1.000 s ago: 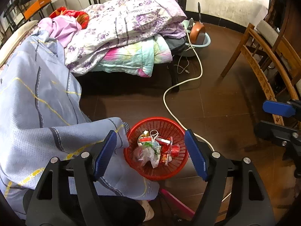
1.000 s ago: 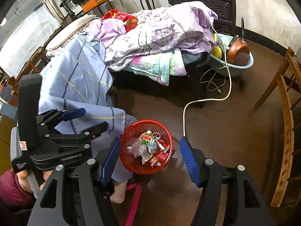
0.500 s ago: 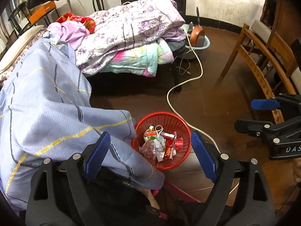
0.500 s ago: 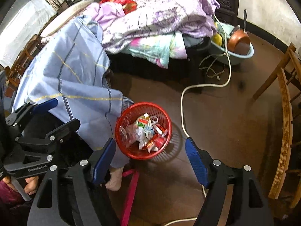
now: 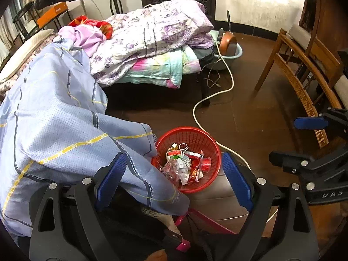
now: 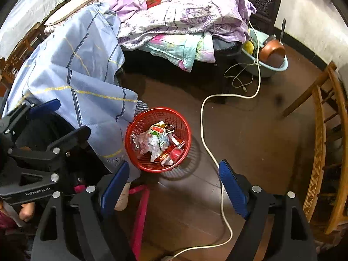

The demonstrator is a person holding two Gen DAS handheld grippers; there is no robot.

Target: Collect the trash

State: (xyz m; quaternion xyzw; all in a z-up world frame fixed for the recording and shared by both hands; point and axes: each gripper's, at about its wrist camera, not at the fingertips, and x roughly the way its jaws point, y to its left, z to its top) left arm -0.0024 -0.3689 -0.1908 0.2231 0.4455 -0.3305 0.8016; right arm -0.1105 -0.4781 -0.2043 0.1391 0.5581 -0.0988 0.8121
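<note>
Red plastic basket (image 5: 187, 161) of trash (image 5: 184, 165) is sitting on the brown floor (image 5: 256, 113) beside the bed's blue sheet (image 5: 65, 119); left claw (image 5: 174, 178) and right claw (image 6: 174, 187) are hovering above, both gaping wide and empty.

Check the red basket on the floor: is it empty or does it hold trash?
It holds trash. The red basket stands upright on the floor with wrappers piled across its bottom, well below the rim.

Left gripper (image 5: 174, 175) and right gripper (image 6: 174, 182) — black frames, silver screws, ribbed blue pads.
</note>
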